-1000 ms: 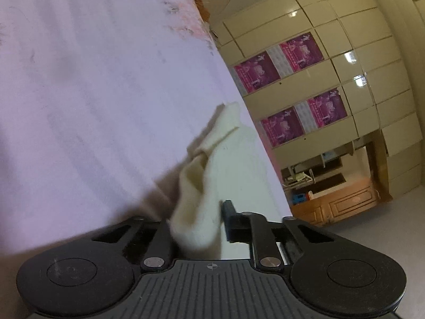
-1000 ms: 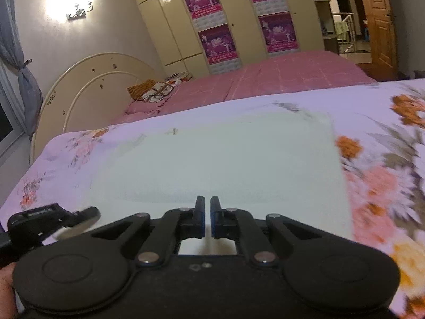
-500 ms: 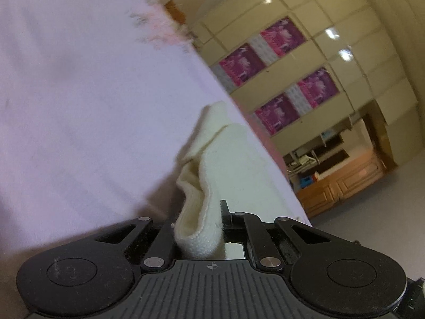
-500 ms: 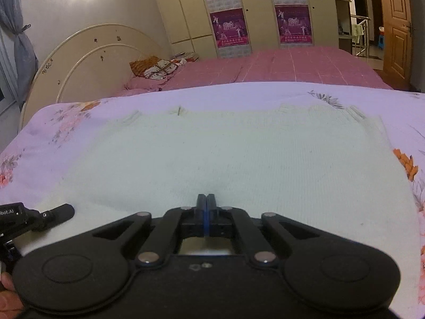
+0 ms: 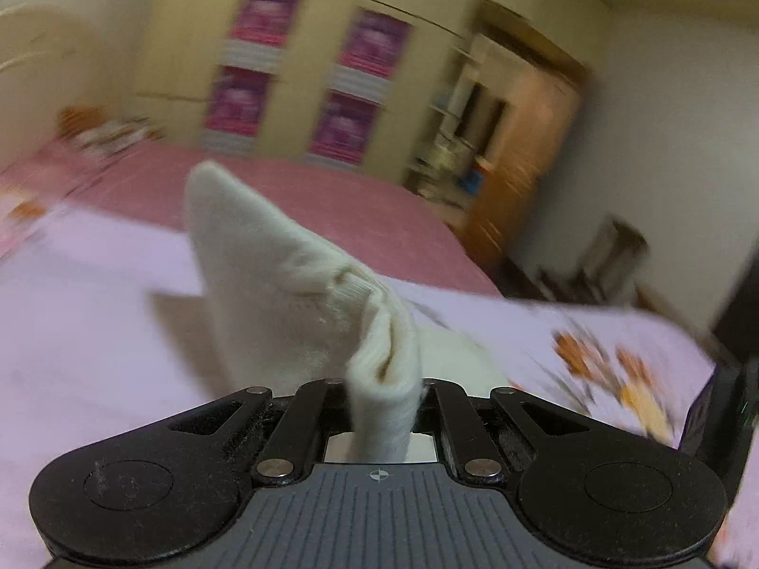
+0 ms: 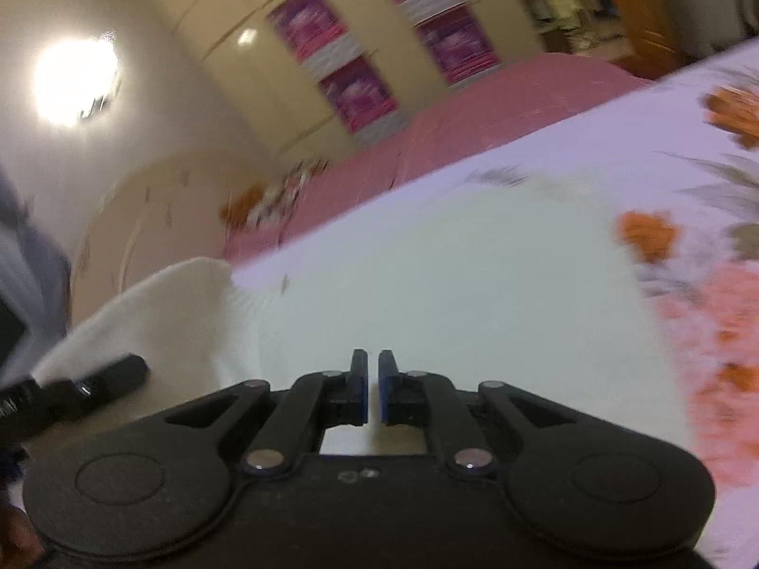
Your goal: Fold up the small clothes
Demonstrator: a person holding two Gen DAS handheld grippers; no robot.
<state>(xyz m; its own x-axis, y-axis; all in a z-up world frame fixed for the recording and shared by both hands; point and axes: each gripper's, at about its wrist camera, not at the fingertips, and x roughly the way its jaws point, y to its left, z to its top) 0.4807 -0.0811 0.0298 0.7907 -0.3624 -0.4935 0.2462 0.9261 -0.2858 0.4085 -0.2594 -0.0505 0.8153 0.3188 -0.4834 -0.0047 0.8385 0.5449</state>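
A cream knit garment [image 6: 450,294] lies spread on the floral bedsheet [image 6: 593,142]. My left gripper [image 5: 385,393] is shut on a bunched corner of the garment [image 5: 284,294] and holds it lifted above the bed. In the right wrist view that raised corner [image 6: 156,303] stands up at the left, with the left gripper's finger [image 6: 95,384] beside it. My right gripper [image 6: 373,379] hovers over the garment's near edge with its jaws almost closed, a narrow gap between them and nothing held.
A second bed with a pink cover [image 5: 294,199] lies beyond the floral sheet [image 5: 80,341]. A cream wardrobe with purple posters [image 5: 303,90] lines the far wall. A wooden door and shelves [image 5: 517,151] stand at the right. A curved headboard [image 6: 156,218] is at the left.
My left gripper has swung round and lifted the garment corner higher. My right gripper's jaws have parted slightly and the gripper has tilted. Both views are motion-blurred now.
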